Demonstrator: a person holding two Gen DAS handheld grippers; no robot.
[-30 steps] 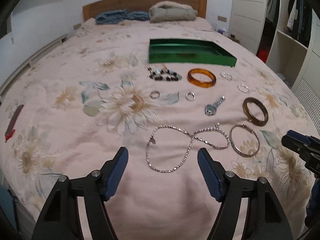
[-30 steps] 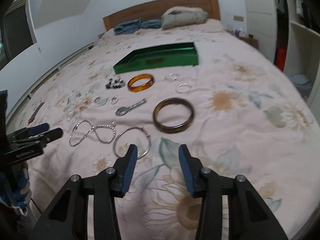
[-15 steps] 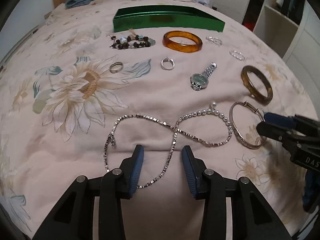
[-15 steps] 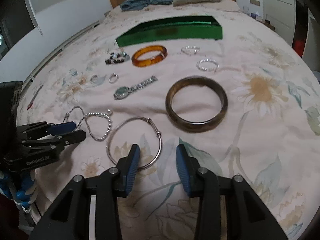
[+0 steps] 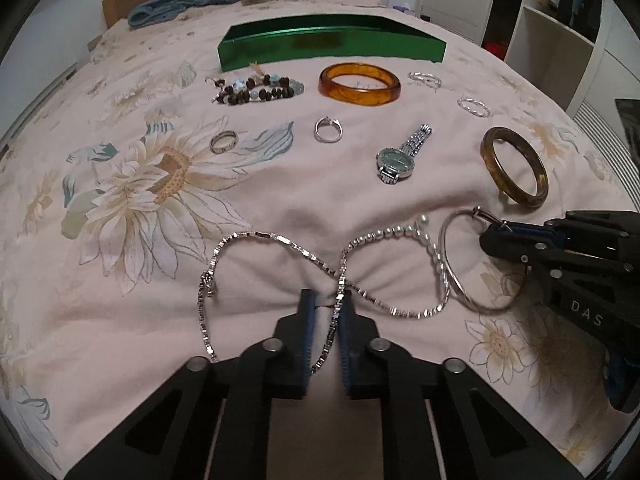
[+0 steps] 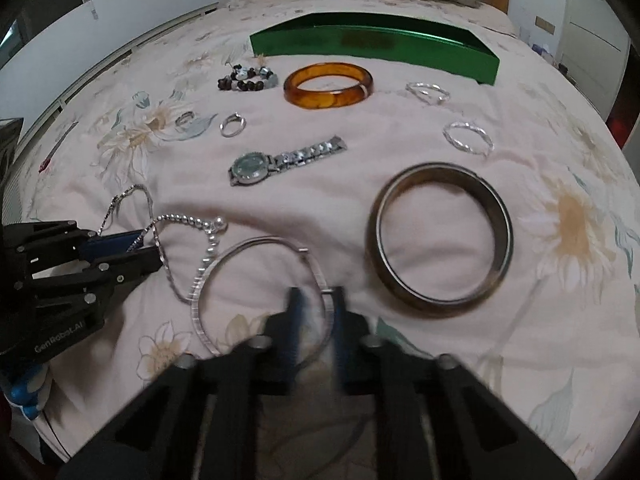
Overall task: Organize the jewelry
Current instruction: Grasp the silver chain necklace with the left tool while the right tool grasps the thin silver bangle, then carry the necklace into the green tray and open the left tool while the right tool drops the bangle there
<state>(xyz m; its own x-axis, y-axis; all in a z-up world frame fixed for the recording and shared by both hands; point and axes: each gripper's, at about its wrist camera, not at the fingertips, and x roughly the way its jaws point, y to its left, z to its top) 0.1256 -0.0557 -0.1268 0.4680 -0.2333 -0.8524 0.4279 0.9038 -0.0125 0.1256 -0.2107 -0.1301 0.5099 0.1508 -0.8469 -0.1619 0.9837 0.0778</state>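
At six o'clock on the bed (image 5: 280, 208), the left claw (image 5: 326, 312) is clenching on the chain necklace (image 5: 280, 240) while the right claw (image 6: 316, 304) is closing around the silver bangle (image 6: 256, 246), so both probably need lifting toward the green tray (image 5: 332, 46) at twelve o'clock.

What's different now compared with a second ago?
Both grippers came down and narrowed: the left gripper pinches the silver chain necklace, the right gripper closes around the thin silver bangle. The other jewelry and green tray haven't moved.
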